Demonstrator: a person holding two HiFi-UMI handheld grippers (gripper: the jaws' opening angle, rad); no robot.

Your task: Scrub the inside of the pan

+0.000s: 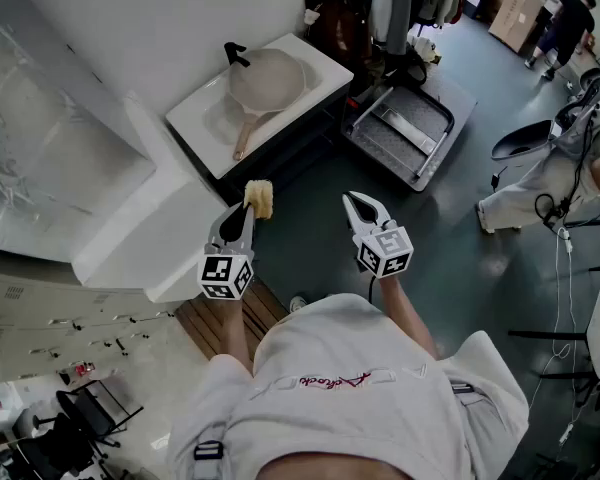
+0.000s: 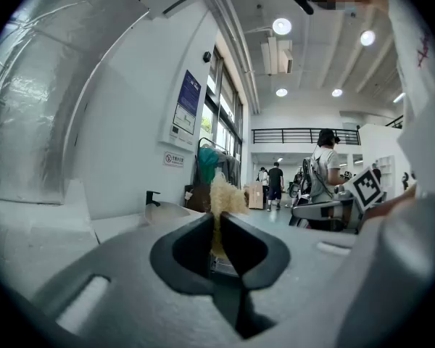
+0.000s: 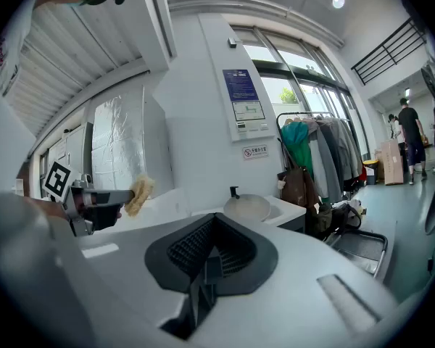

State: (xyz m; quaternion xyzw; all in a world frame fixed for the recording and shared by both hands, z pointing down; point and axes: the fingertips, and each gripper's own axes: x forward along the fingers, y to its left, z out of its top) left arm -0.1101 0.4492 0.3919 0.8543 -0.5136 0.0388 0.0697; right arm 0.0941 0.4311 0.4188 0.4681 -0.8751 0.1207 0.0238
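Observation:
A beige pan (image 1: pixel 267 78) lies in a white sink (image 1: pixel 320 63) ahead of me, its wooden handle (image 1: pixel 243 136) pointing toward me. My left gripper (image 1: pixel 252 204) is shut on a yellow sponge (image 1: pixel 260 198) and hovers in the air short of the sink. In the left gripper view the sponge (image 2: pixel 223 195) sticks up between the closed jaws. My right gripper (image 1: pixel 359 202) is shut with nothing in it, level with the left and to its right. The right gripper view shows the pan (image 3: pixel 247 207) far off and the sponge (image 3: pixel 139 194) at the left.
A black tap (image 1: pixel 236 54) stands at the sink's back edge. A white counter (image 1: pixel 130 233) runs along my left. A metal tray rack (image 1: pixel 408 128) sits on the floor right of the sink. A wooden pallet (image 1: pixel 225 323) lies by my feet. People (image 1: pixel 570 18) stand far right.

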